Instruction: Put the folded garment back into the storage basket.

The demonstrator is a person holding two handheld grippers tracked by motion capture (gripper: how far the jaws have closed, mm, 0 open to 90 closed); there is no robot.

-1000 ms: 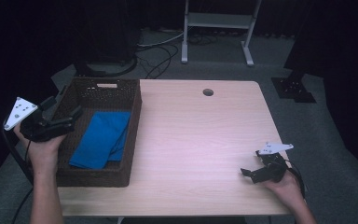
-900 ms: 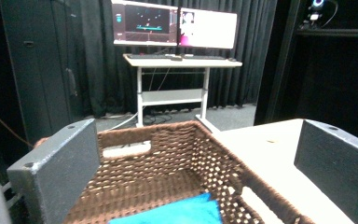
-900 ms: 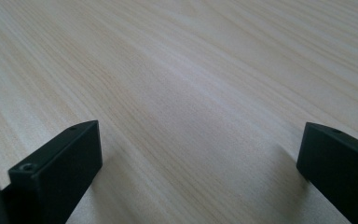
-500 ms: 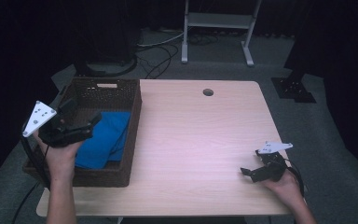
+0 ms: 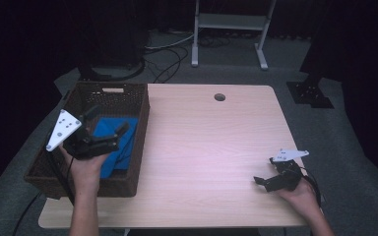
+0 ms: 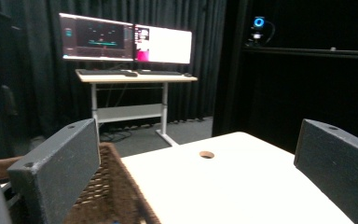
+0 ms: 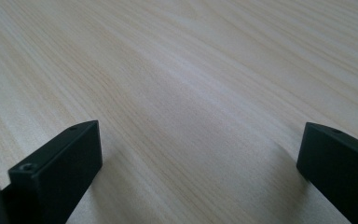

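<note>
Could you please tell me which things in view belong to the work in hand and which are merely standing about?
In the job:
left claw, open above the basket
wicker basket
blue cloth lying in the basket

Standing about:
right claw, open, low over the table
round hole in the tabletop
desk with two monitors beyond
cables on the floor

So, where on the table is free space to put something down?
The wood between the wicker basket and the right gripper is bare, up to the far edge with the round cable hole. The basket is crowded: the blue cloth lies in it and the left gripper hovers above.
</note>
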